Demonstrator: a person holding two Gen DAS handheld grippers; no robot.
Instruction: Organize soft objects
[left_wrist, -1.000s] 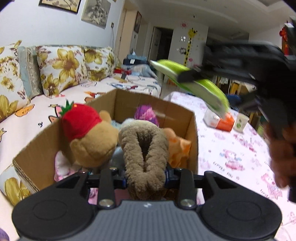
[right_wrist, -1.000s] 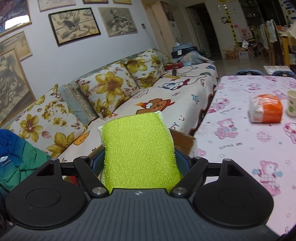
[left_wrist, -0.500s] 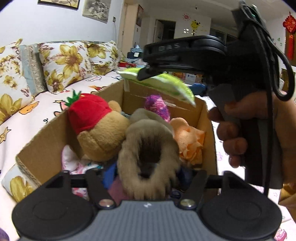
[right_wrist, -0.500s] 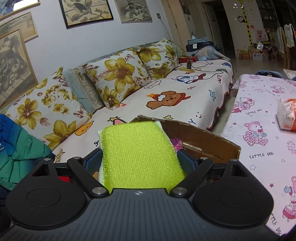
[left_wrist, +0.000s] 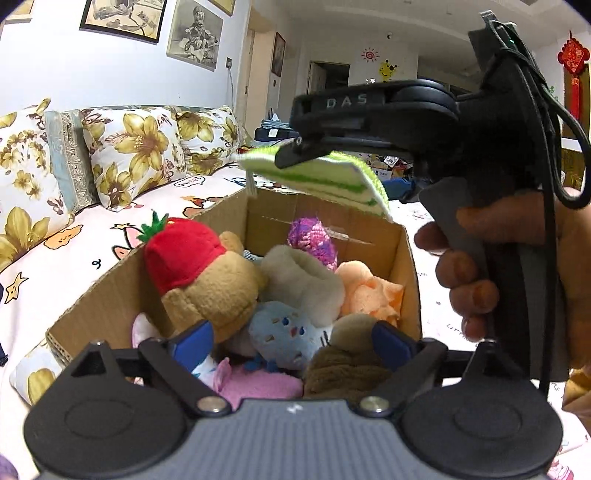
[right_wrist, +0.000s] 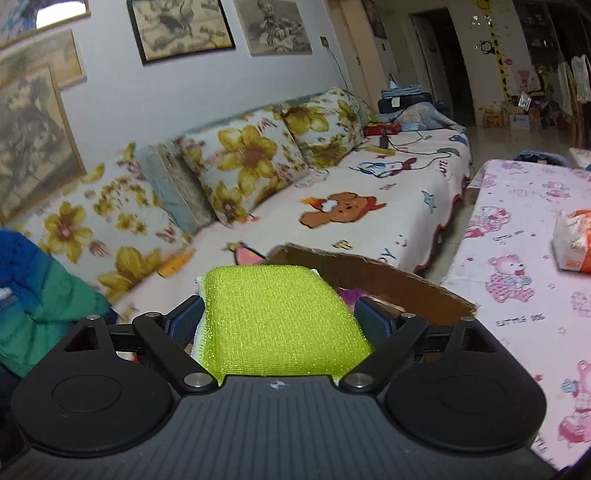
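Observation:
A cardboard box (left_wrist: 110, 302) holds several soft toys: a brown bear with a red strawberry hat (left_wrist: 192, 273), a beige fuzzy slipper (left_wrist: 303, 280), a brown fuzzy slipper (left_wrist: 343, 365) at the near right. My left gripper (left_wrist: 291, 345) is open and empty just above the box's near side, beside the brown slipper. My right gripper (right_wrist: 280, 325) is shut on a lime-green sponge (right_wrist: 280, 321), held above the box's far edge (right_wrist: 369, 269); the sponge also shows in the left wrist view (left_wrist: 325, 181).
A sofa with flowered cushions (right_wrist: 243, 170) and a cartoon sheet lies left of the box. A table with a pink bear cloth (right_wrist: 524, 266) lies to the right, bearing an orange-and-white packet (right_wrist: 572, 243). A blue-green jacket (right_wrist: 33, 302) is at far left.
My left gripper opened and let the brown slipper drop into the box's near right. My right gripper moved the green sponge in over the box.

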